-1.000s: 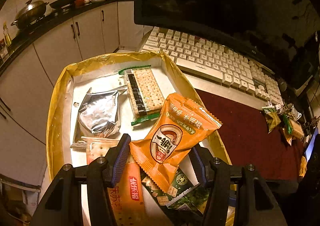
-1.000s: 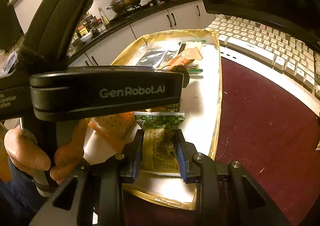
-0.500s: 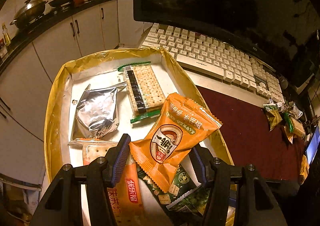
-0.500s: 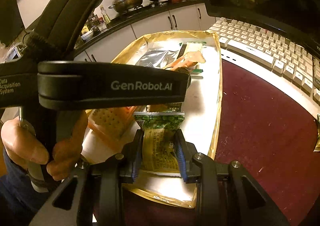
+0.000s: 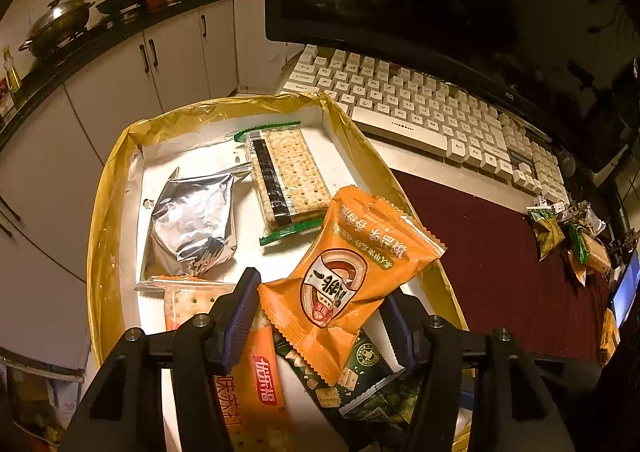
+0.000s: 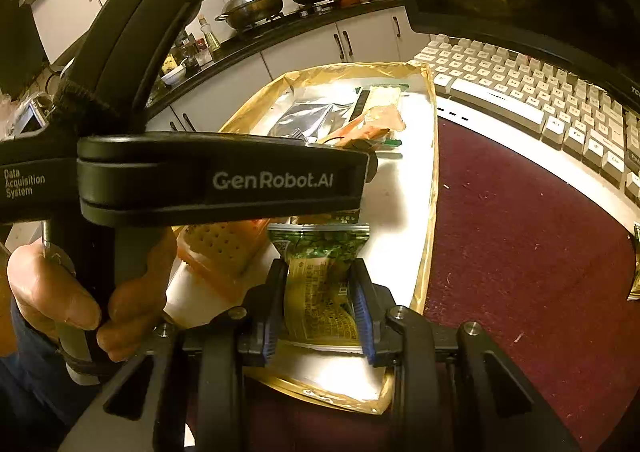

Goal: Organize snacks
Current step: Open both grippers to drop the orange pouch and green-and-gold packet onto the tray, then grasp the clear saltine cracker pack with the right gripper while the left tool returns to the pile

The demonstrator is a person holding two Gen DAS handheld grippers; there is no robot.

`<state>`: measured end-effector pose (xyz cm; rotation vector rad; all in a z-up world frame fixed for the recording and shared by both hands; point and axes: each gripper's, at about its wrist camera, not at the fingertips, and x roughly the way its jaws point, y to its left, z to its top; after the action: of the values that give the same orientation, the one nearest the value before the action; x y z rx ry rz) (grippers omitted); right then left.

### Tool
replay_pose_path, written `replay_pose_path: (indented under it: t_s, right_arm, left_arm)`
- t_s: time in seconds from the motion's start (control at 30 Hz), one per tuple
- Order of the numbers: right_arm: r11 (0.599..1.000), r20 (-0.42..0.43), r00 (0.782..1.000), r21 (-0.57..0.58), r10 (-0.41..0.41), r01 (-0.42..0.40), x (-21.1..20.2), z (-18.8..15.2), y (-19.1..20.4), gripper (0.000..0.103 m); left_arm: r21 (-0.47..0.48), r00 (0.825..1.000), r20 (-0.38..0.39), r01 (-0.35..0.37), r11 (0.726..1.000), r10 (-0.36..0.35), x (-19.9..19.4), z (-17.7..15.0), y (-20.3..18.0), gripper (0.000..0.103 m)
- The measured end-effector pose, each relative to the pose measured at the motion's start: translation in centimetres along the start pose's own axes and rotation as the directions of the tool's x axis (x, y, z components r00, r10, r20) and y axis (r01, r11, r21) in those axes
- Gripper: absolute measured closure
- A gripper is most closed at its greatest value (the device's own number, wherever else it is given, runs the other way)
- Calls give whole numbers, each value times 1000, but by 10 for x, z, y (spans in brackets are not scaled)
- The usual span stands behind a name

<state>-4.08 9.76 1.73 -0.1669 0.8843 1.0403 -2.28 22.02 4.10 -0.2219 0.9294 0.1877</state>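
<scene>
The orange snack packet (image 5: 352, 276) sits between the fingers of the left hand-held gripper (image 5: 320, 316), lifted above the near end of the gold-lined tray (image 5: 108, 220); the jaws stand fairly wide around it, and whether both pads truly press on it is hard to tell, since the right pad is partly hidden behind the wrapper. Over the last second almost nothing has changed: packet and gripper sit where they were, so the placement seems paused, not finished. The right hand-held gripper (image 6: 320, 304) stays clamped on a green snack packet (image 6: 320, 276) over the tray's near edge. Farther in lie a silver foil pouch (image 5: 192, 220), a cracker pack (image 5: 288, 176) and an orange cracker pack (image 5: 256, 380). More snacks (image 5: 568, 240) wait at the far right of the tabletop (image 5: 500, 264), beside the keyboard (image 5: 420, 108).
</scene>
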Motion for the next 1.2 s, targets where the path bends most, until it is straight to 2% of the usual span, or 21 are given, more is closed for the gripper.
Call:
replay_pose_path:
  t_s: [0.2, 0.67, 1.2]
  right_arm:
    - [1000, 9, 1000, 7, 3, -3, -2, 0, -1, 68]
    - [1000, 34, 999, 26, 10, -11, -7, 2, -5, 67]
    - [998, 96, 995, 57, 20, -26, -25, 5, -10, 67]
  left_arm:
    - [-2, 1000, 8, 9, 1000, -9, -2, 0, 1, 40]
    - [-20, 999, 17, 29, 999, -29, -4, 0, 5, 36]
    - [-59, 994, 67, 92, 994, -88, -23, -1, 9, 36]
